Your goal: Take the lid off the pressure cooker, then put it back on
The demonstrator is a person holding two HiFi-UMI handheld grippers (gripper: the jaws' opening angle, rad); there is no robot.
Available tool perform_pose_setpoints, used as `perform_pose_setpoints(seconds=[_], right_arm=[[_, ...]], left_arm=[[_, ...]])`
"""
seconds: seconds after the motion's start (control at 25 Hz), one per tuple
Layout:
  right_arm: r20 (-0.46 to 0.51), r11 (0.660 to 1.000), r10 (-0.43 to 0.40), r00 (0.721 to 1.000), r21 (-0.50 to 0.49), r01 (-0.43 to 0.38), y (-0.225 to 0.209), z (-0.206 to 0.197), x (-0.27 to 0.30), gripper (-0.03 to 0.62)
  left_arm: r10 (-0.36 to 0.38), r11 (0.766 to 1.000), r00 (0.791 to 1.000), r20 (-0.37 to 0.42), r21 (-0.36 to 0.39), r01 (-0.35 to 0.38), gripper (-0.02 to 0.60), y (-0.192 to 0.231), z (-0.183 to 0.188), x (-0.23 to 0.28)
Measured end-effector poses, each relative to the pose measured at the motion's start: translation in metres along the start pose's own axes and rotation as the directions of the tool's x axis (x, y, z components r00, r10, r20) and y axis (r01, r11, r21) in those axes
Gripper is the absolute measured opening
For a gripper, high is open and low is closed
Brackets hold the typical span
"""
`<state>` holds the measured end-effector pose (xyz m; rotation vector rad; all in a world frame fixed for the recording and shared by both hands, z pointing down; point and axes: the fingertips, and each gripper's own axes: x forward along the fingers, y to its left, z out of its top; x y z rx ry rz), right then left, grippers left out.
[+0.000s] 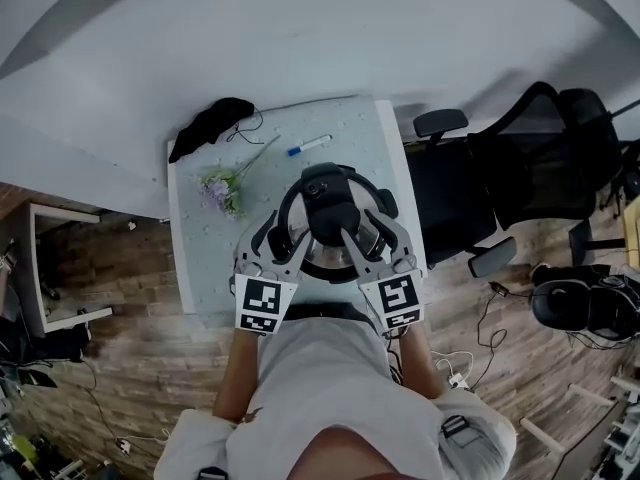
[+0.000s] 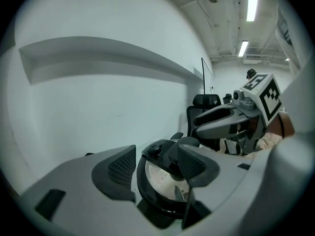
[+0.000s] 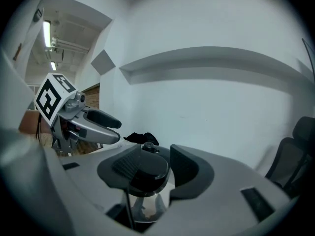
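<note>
The pressure cooker [image 1: 291, 204] stands on the white table [image 1: 200, 268], close to its near edge. Its steel lid [image 2: 160, 181] carries a black handle [image 1: 330, 208] and sits on the pot in the head view. My right gripper [image 3: 151, 167] reaches in from the near right, and its pads lie against both sides of the handle [image 3: 146, 173]. My left gripper [image 2: 156, 167] is open over the left part of the lid. Its left pad [image 2: 122, 165] touches nothing, while the other pad is next to the handle [image 2: 170, 154].
At the table's far end lie a black cloth [image 1: 210, 123], a blue pen [image 1: 310, 145] and a small bunch of flowers [image 1: 222, 190]. Black office chairs [image 1: 500, 188] stand close to the table's right side. A white wall runs behind.
</note>
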<state>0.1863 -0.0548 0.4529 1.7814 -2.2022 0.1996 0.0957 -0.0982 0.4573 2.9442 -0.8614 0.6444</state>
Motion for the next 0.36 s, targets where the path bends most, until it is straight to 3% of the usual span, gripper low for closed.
perform_pose_setpoints(seconds=[0.36], right_arm=[[0.014,0.998,-0.048,0.999,-0.031,0.048,0.036,0.015,-0.004,0.184]], left_arm=[[0.023,1.000,0.994,0.111,-0.012,-0.022,0.253,0.010,0.005,-0.034]])
